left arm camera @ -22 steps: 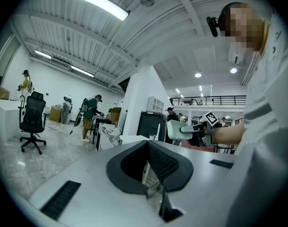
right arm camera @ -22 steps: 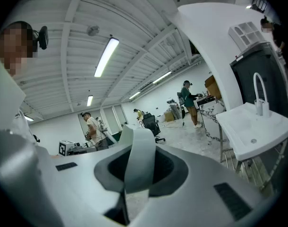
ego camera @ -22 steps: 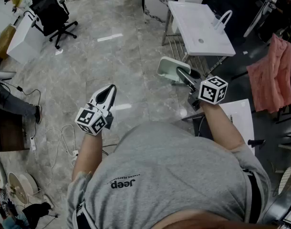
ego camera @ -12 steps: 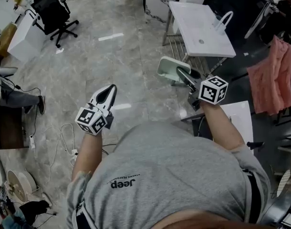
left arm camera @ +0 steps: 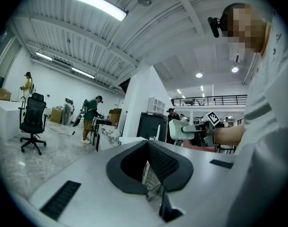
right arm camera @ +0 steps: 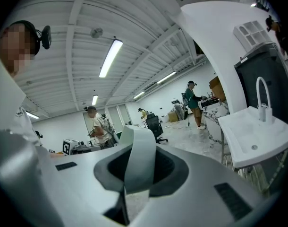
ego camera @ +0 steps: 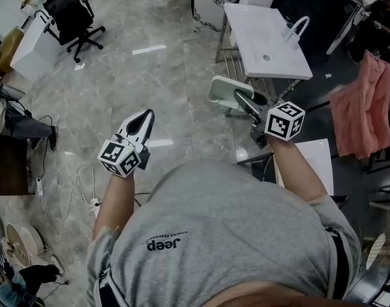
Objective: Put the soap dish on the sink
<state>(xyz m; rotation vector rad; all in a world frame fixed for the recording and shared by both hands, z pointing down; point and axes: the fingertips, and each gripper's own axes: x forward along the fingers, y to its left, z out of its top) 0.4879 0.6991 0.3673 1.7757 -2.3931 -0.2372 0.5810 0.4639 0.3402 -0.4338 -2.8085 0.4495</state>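
Observation:
In the head view my right gripper (ego camera: 243,100) is shut on the rim of the pale green soap dish (ego camera: 222,92), held in the air just short of the white sink (ego camera: 256,24). A curved faucet (ego camera: 297,25) stands at the sink's right side. In the right gripper view the dish's edge (right arm camera: 140,157) stands upright between the jaws, with the sink (right arm camera: 255,136) to the right. My left gripper (ego camera: 141,123) hangs over the floor at the left, shut and empty. In the left gripper view that gripper (left arm camera: 147,148) has its pads together, and the soap dish (left arm camera: 180,129) shows far off.
The sink stands on a metal frame above a grey marble floor (ego camera: 150,75). A black office chair (ego camera: 70,15) is at the far left. A pink cloth (ego camera: 362,101) hangs at the right, and a white panel (ego camera: 315,162) lies below my right arm. Cables (ego camera: 80,184) trail on the floor.
The head view has shifted a little, so the sink and dish sit slightly further left. Both grippers keep their poses and grips. A person at the left edge has moved.

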